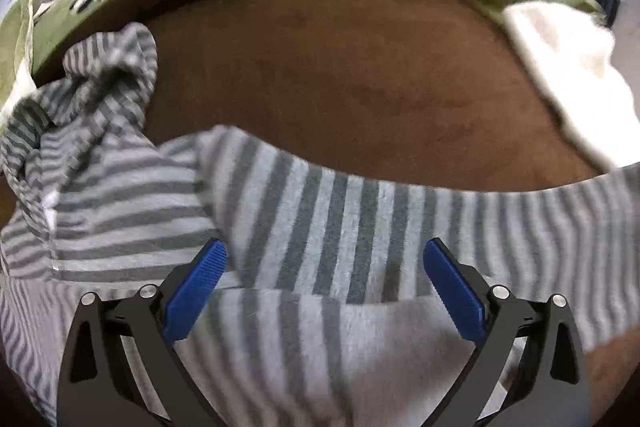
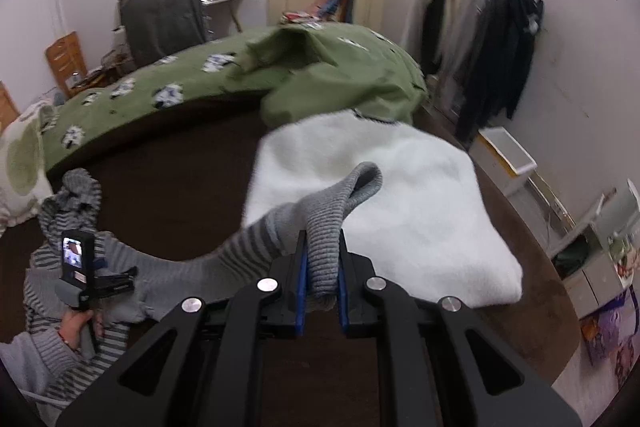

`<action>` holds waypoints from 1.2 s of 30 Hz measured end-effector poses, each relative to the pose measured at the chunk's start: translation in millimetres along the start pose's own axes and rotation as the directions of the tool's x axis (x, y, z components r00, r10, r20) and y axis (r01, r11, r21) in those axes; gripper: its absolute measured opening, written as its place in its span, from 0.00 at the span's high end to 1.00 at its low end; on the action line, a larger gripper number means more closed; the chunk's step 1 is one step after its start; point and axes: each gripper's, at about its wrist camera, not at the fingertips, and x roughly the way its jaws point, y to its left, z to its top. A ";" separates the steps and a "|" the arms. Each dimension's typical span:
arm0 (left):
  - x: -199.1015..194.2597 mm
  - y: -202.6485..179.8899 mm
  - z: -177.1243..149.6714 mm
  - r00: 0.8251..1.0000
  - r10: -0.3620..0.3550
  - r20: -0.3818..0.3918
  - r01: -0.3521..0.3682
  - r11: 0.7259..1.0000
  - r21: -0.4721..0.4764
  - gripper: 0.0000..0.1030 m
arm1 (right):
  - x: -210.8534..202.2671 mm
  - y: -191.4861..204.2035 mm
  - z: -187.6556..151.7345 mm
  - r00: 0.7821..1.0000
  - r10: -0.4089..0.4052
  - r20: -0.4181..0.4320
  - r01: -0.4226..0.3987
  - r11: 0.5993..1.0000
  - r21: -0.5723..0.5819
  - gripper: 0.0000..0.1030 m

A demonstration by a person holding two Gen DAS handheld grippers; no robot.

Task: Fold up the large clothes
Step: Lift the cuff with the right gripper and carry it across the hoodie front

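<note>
A grey striped hoodie [image 1: 132, 195] lies on the brown bed cover [image 1: 340, 67], its hood bunched at the left. My left gripper [image 1: 324, 259] is open, its blue pads just above the hoodie's body and sleeve. My right gripper [image 2: 322, 259] is shut on the ribbed cuff [image 2: 340, 203] of the hoodie's sleeve, which stretches left across the bed to the body [image 2: 72, 251]. The left gripper [image 2: 80, 267] also shows in the right wrist view, held in a hand over the hoodie.
A white fleece garment [image 2: 372, 187] lies on the bed to the right; it also shows in the left wrist view [image 1: 572, 79]. A green patterned duvet [image 2: 192, 87] is piled at the far side. A clothes rack [image 2: 480, 27] and storage boxes [image 2: 504, 155] stand right of the bed.
</note>
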 end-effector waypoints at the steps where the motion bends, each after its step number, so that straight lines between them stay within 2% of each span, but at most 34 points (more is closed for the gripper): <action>1: -13.7 3.1 0.2 1.000 -0.005 0.023 0.004 1.000 0.010 0.06 | -8.3 14.0 7.3 1.000 0.023 0.013 -0.023 1.000 -0.009 0.88; 4: -57.9 21.7 -1.1 0.997 -0.032 0.070 0.031 0.999 0.020 0.06 | -29.9 55.7 25.8 0.996 0.080 0.044 -0.078 0.996 -0.050 0.88; 6: -95.4 43.8 -7.2 0.992 -0.058 0.114 0.060 0.998 -0.012 0.06 | -42.9 85.4 36.1 0.991 0.125 0.056 -0.120 0.989 -0.086 0.88; 13: -188.4 120.8 -41.2 0.985 -0.044 0.168 0.051 0.998 -0.039 0.06 | -81.0 210.5 55.9 0.959 0.273 0.083 -0.250 0.944 -0.218 0.88; 16: -212.4 158.5 -63.0 0.986 -0.001 0.166 0.010 0.998 -0.054 0.06 | -86.8 262.3 50.1 0.943 0.324 0.076 -0.295 0.920 -0.257 0.88; 22: -248.4 237.4 -105.3 0.985 0.095 0.143 -0.075 0.988 -0.137 0.06 | -75.9 363.3 15.5 0.917 0.397 0.027 -0.368 0.872 -0.324 0.88; 26: -263.0 288.2 -134.0 0.981 0.146 0.125 -0.113 0.964 -0.241 0.06 | -52.3 427.3 -19.0 0.907 0.419 -0.031 -0.403 0.845 -0.352 0.88; 31: -267.9 332.5 -166.0 0.978 0.192 0.085 -0.154 0.931 -0.330 0.06 | -22.2 495.7 -56.7 0.897 0.427 -0.110 -0.435 0.815 -0.383 0.88; 36: -275.2 360.5 -191.9 0.972 0.226 0.064 -0.189 0.912 -0.364 0.06 | 8.0 561.7 -94.1 0.894 0.412 -0.173 -0.445 0.783 -0.434 0.88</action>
